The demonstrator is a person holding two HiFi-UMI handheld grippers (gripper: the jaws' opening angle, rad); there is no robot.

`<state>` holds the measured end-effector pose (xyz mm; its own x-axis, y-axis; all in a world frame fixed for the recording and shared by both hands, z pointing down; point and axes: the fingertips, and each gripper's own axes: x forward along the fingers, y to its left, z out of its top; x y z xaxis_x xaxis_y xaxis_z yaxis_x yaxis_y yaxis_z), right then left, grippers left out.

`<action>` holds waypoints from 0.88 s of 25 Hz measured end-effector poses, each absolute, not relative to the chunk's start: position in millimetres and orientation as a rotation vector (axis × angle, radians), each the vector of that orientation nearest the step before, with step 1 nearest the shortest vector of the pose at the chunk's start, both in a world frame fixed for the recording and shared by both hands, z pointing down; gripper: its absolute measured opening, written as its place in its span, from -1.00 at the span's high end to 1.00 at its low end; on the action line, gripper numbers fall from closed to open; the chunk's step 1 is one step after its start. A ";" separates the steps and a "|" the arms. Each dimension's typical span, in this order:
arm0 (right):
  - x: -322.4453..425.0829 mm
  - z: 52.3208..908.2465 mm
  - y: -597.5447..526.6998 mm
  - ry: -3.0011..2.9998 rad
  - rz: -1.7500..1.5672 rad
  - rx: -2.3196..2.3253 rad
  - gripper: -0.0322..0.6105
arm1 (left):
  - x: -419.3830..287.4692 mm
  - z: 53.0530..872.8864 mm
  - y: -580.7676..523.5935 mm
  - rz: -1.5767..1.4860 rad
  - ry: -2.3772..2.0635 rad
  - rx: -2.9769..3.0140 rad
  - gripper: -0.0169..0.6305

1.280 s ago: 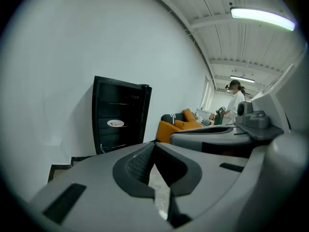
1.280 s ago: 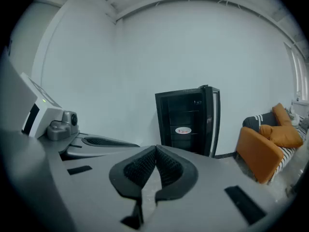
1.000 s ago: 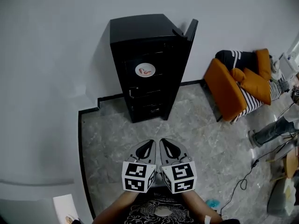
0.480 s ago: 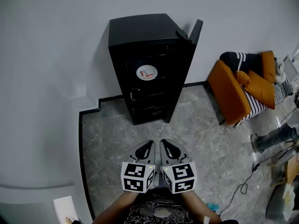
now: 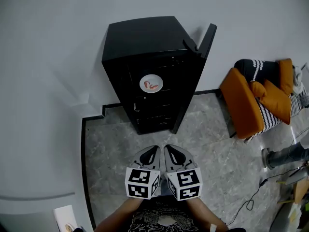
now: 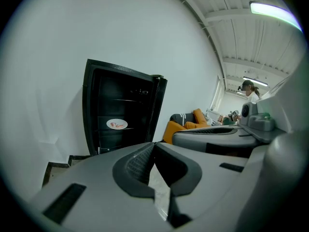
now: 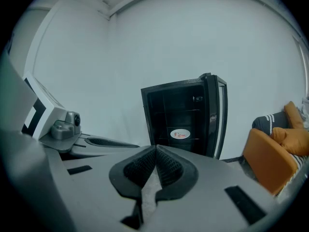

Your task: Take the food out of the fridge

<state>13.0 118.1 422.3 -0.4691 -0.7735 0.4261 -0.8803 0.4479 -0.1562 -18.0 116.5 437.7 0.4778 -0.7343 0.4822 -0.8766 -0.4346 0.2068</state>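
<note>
A small black fridge (image 5: 149, 42) stands against the white wall with its door (image 5: 208, 38) swung open to the right. On a middle shelf sits a white plate of food (image 5: 151, 84), also seen as the plate (image 6: 117, 124) in the left gripper view and the plate (image 7: 180, 134) in the right gripper view. My left gripper (image 5: 153, 150) and right gripper (image 5: 168, 149) are side by side, low in the head view, well short of the fridge. Both are shut on nothing.
An orange armchair (image 5: 251, 105) with striped cushions stands right of the fridge. Cables (image 5: 253, 197) lie on the marble floor at the right. A person's leg (image 5: 285, 154) shows at the right edge. A black skirting step (image 5: 94, 117) runs along the left wall.
The head view has shifted: the fridge now looks larger and sits more to the left, and the armchair has slid right. Both grippers stay together, shut.
</note>
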 end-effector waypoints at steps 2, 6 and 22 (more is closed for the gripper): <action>19.4 424.0 102.7 -2.416 0.526 1.400 0.83 | -9.8 438.9 100.4 0.456 -1.347 2.289 0.91; 35.5 430.0 74.8 -2.428 0.557 1.366 0.83 | 7.7 441.1 73.1 0.477 -1.364 2.267 0.91; 70.9 422.0 18.4 -2.529 0.553 1.258 0.83 | 33.1 446.7 14.2 0.236 -1.441 2.071 0.91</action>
